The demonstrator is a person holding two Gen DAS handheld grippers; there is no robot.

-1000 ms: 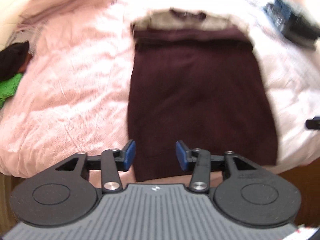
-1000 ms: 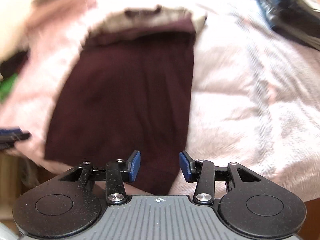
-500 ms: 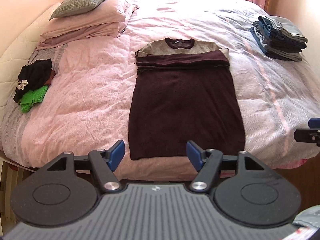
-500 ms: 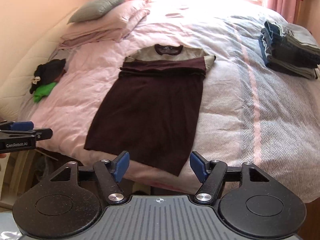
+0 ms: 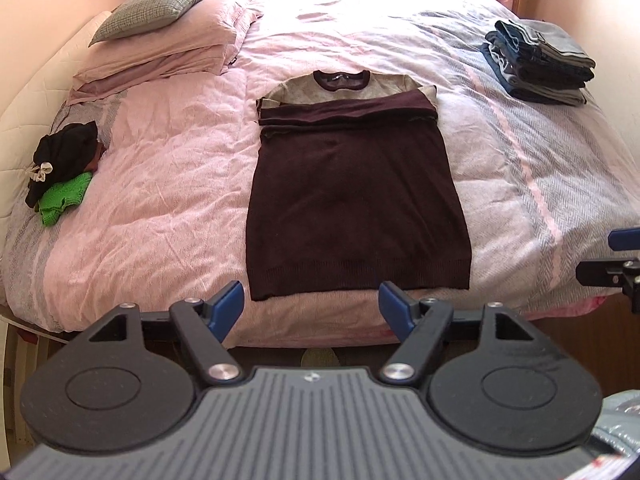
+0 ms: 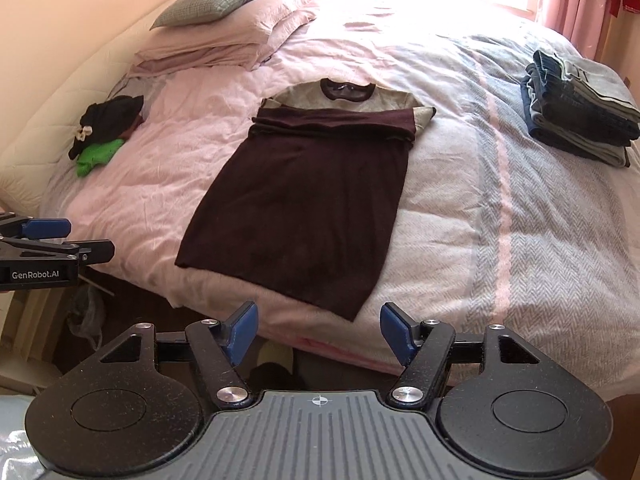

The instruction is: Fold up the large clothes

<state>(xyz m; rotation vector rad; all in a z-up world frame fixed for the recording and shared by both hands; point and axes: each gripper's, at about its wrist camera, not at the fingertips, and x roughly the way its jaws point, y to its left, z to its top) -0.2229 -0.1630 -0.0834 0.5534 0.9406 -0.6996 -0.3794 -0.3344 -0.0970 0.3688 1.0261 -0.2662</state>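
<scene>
A dark maroon sweater (image 5: 356, 200) (image 6: 304, 208) with a grey yoke lies flat on the bed, neck away from me, its sleeves folded across the chest in a band. Its hem sits close to the bed's near edge. My left gripper (image 5: 311, 307) hangs open off the foot of the bed, just short of the hem, with nothing between its blue pads. My right gripper (image 6: 319, 332) is open too, empty, below the hem's right corner. Each gripper shows at the edge of the other's view: the left gripper (image 6: 44, 240) and the right gripper (image 5: 616, 264).
The bed has a pink and grey striped duvet (image 5: 160, 168). Folded jeans (image 5: 538, 62) (image 6: 580, 108) are stacked at the far right. A black and green heap of clothes (image 5: 60, 172) (image 6: 104, 136) lies at the left. Pillows (image 5: 168, 36) sit at the far left.
Both grippers have pulled back from the sweater toward the foot of the bed and their jaws have spread wider. The sweater stays flat where it lay.
</scene>
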